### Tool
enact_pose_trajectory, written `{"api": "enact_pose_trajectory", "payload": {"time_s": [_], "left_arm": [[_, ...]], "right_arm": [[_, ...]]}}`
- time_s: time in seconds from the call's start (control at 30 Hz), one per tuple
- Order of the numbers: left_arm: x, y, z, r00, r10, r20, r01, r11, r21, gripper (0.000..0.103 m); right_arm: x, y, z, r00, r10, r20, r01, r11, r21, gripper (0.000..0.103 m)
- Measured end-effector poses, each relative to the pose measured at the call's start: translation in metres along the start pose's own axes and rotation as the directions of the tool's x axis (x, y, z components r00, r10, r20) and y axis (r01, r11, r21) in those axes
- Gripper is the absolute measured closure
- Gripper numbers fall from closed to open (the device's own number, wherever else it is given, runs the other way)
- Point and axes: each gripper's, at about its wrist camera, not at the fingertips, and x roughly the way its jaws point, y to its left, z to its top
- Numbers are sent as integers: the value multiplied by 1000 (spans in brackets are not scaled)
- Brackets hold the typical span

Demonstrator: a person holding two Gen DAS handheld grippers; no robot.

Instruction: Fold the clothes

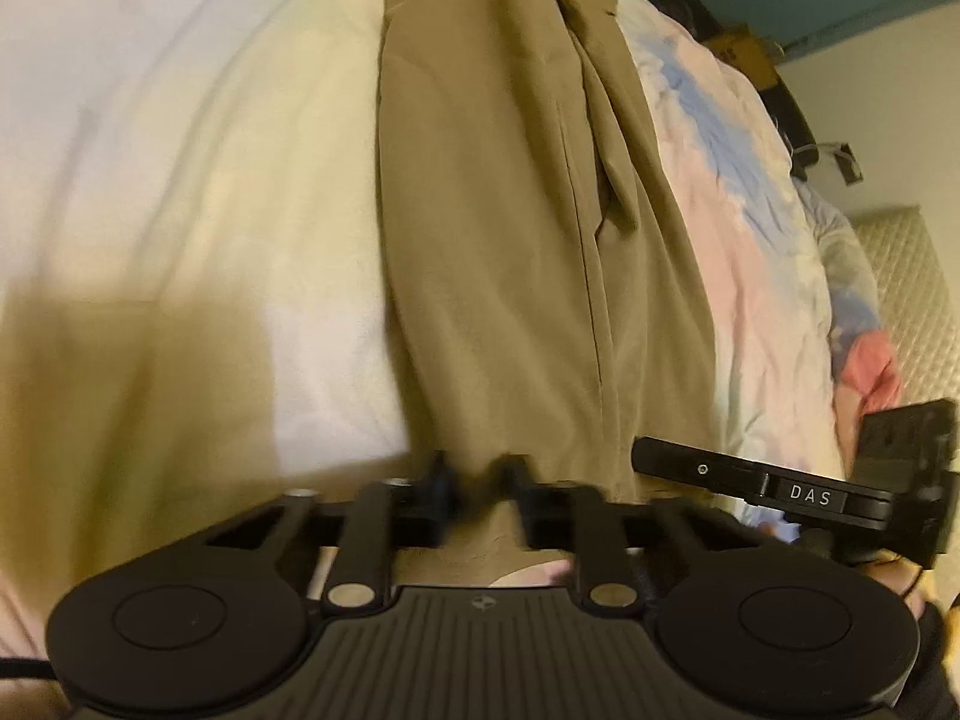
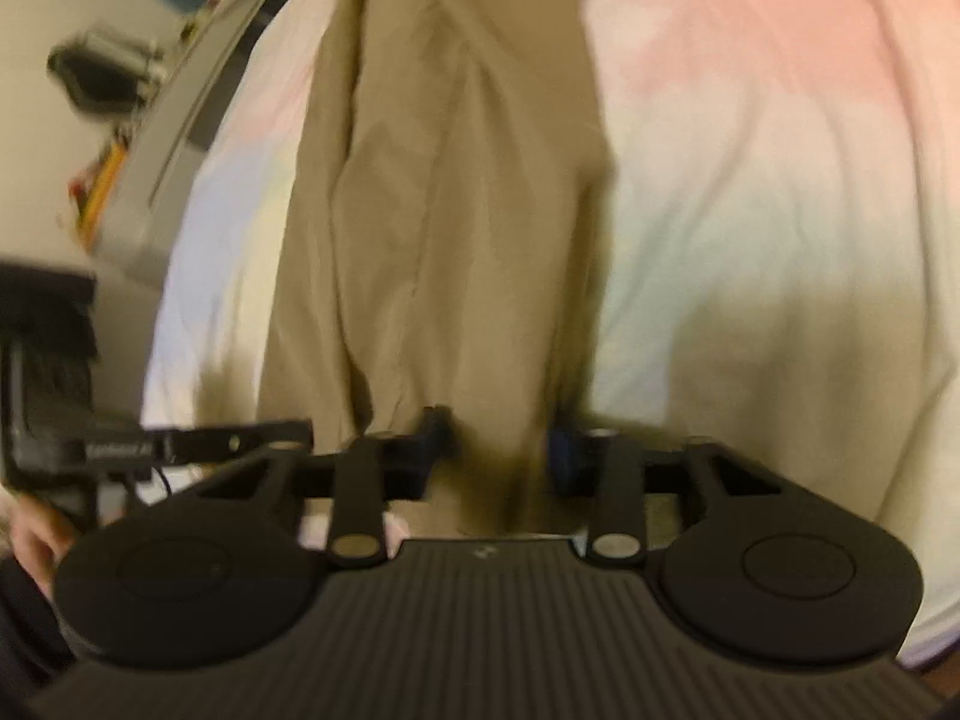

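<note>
Khaki garment (image 1: 498, 228), trousers by the look of the long seam, lies stretched lengthwise along the bed (image 1: 180, 180), running away from both cameras toward the far end, where it bunches into loose folds. Fabric is thin, creased, with one long ridge of slack down the middle.

Near end of the garment sits at my fingertips. Left hand-held gripper (image 1: 474, 480): fingers drawn close together with the cloth edge between them, so I read it as pinched on the hem. Right hand-held gripper (image 2: 501, 438): fingers set wider, a fold of the khaki cloth lying between them; the frame is blurred, and I cannot tell whether the pads are actually clamped on it or only straddling it.

The two grippers are side by side at the same end; the other tool's body shows at the edge of each view.

Progress, as I judge it: early. The garment is laid out long and roughly narrowed, perhaps already doubled leg on leg, but no crosswise fold is visible. Left to do: carry the near end over toward the far end, flatten the ridge, tidy the bunched far part.

Around it: pastel tie-dye bed cover (image 2: 780, 150), pink, pale yellow and blue patches. A blue and pink piece of clothing (image 1: 858, 324) lies at the bed's edge. Cluttered shelf (image 2: 120, 138) beyond.
</note>
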Motion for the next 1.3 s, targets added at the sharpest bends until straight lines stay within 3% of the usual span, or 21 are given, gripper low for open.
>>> {"api": "enact_pose_trajectory", "payload": {"time_s": [0.1,0.17,0.27,0.47,0.57,0.67,0.83,0.93,1.07,1.3], "left_arm": [[-23,-3,0,996,-52,69,53,999,-14,98],[-46,-5,0,985,-110,134,117,992,-42,99],[-87,-16,5,951,-192,242,212,976,-59,99],[-154,-64,21,876,-248,413,274,962,-5,100],[-176,-73,0,864,-265,429,290,957,7,100],[-183,-70,-31,869,-275,412,307,952,-12,100],[-175,-47,-96,906,-265,330,309,947,-88,100],[-159,-32,-110,920,-254,297,307,941,-145,100],[-155,-31,-78,919,-230,322,287,947,-143,100],[-132,-59,41,914,-111,389,158,983,-89,99]], "right_arm": [[-22,9,1,1000,3,25,-2,999,-37,91],[-46,13,6,996,37,76,-35,999,-29,92],[-85,26,17,982,86,166,-81,996,-40,92],[-153,62,44,934,137,329,-110,989,-98,92],[-173,68,41,918,155,365,-126,987,-104,92],[-177,59,19,923,171,345,-146,985,-97,92],[-169,43,-39,950,162,266,-152,987,-55,92],[-165,33,-50,951,169,258,-175,985,2,92],[-156,29,-30,942,166,291,-190,980,55,91],[-113,23,72,916,93,389,-145,984,107,91]]}}
